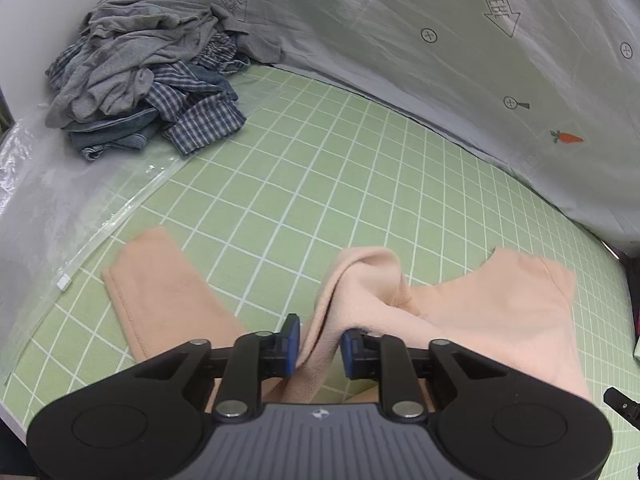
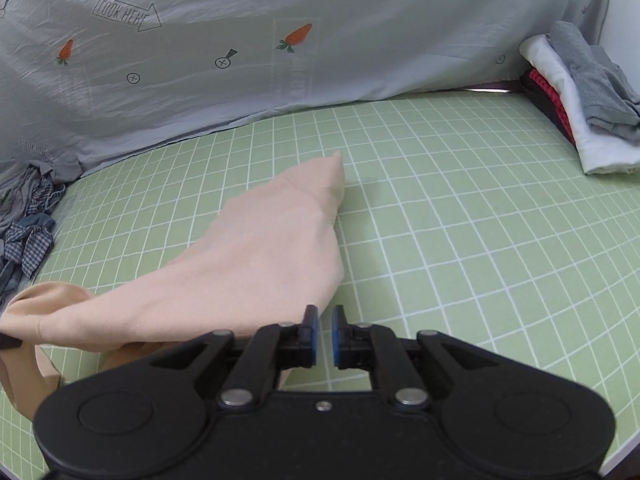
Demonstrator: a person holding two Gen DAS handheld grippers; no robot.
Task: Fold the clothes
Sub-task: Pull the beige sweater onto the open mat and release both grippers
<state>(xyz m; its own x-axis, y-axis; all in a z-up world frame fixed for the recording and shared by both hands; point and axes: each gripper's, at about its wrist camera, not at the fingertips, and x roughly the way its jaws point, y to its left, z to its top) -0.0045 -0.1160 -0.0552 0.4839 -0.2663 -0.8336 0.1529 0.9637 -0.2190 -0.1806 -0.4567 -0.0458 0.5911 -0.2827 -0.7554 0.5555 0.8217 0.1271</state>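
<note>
A peach shirt (image 1: 492, 312) lies on the green grid mat (image 1: 320, 168). One sleeve (image 1: 160, 292) lies flat at the left. A raised fold of the shirt (image 1: 360, 280) runs between my left gripper's (image 1: 320, 346) blue pads, which stand a little apart with the cloth between them. In the right wrist view the shirt (image 2: 256, 260) lies bunched at the left. My right gripper (image 2: 324, 338) sits just right of the shirt's edge, its pads nearly shut with a narrow empty gap.
A pile of unfolded grey, plaid and denim clothes (image 1: 152, 68) sits at the back left on clear plastic (image 1: 48, 208). A folded stack of clothes (image 2: 580, 108) sits at the back right. A grey printed sheet (image 2: 280, 40) hangs behind the mat.
</note>
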